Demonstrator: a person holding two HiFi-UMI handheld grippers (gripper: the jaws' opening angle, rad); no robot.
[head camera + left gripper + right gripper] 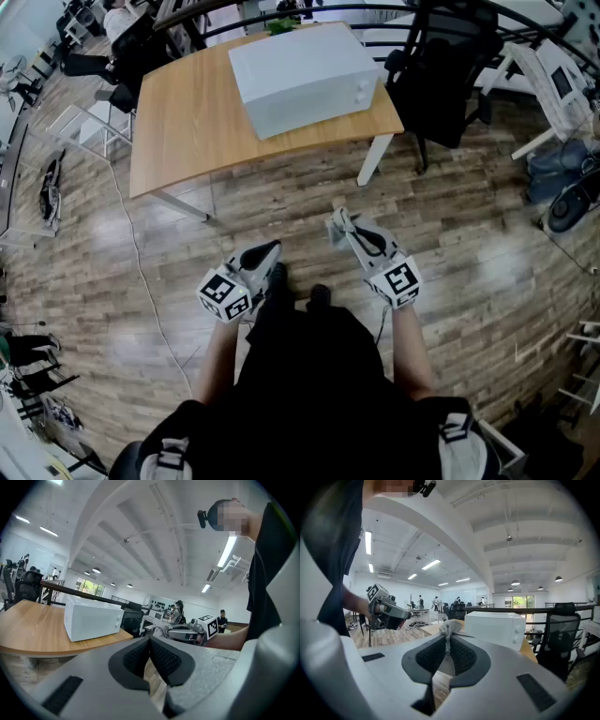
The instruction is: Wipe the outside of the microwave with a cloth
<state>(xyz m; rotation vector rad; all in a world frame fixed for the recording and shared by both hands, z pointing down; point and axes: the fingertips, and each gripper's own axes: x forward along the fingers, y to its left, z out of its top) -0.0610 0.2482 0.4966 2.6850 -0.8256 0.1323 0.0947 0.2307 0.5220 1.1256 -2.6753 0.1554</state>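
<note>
A white microwave [302,77] stands on a wooden table [178,131], well ahead of both grippers; it also shows as the microwave [93,618] and microwave [496,628] in the gripper views. My right gripper [337,225] is shut on a small grey cloth [449,629], whose bunched end sticks out past the jaw tips; the cloth [334,227] hangs at waist height over the floor. My left gripper [272,247] is shut with nothing in it, beside the right gripper [187,632]. From the right gripper view the left gripper [386,611] is at the left.
A black office chair [441,75] stands at the table's right end and more chairs [122,47] at its far left. A cable [141,272] runs across the wooden floor at the left. Equipment [562,178] lies at the right.
</note>
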